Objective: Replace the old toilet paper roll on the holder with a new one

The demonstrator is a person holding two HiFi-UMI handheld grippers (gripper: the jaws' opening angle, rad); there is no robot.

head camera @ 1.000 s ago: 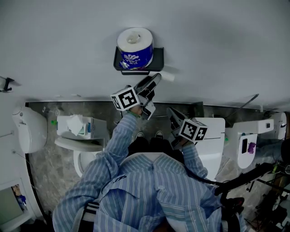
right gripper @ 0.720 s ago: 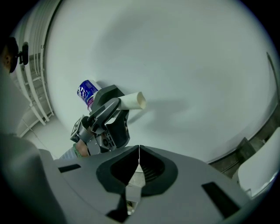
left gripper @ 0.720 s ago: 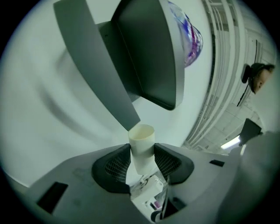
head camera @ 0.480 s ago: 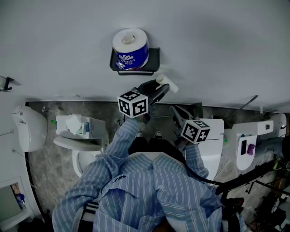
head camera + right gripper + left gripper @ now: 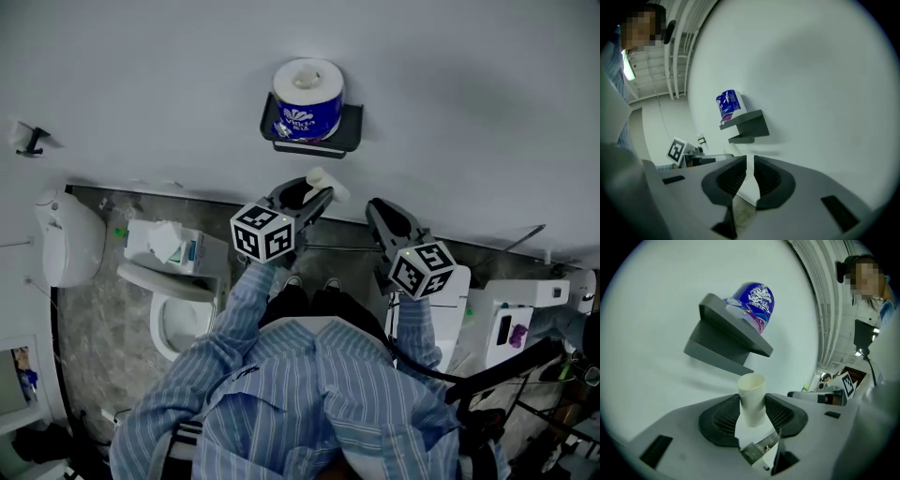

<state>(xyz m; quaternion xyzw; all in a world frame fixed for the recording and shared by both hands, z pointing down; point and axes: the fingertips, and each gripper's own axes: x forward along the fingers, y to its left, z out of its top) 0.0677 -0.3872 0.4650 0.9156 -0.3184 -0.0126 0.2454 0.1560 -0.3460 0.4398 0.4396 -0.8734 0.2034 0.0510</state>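
Head view: wall [image 5: 469, 103] gap between cardboard tube [image 5: 327, 184] and holder [image 5: 310, 148] edge

I count one wrapped paper roll [image 5: 307, 96], one empty cardboard tube [image 5: 327, 184], one holder [image 5: 351, 129] on the wall, one tissue box [image 5: 190, 251].

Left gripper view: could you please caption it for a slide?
Left gripper holds an empty cardboard tube near the holder.

— How are the views set?
— The head view is taken from above, steeply downward. Both gripper views are aimed from below, near the wall [image 5: 469, 84].
— What is shared?
— The holder [image 5: 349, 127] and wrapped roll [image 5: 307, 98] are seen in all three.
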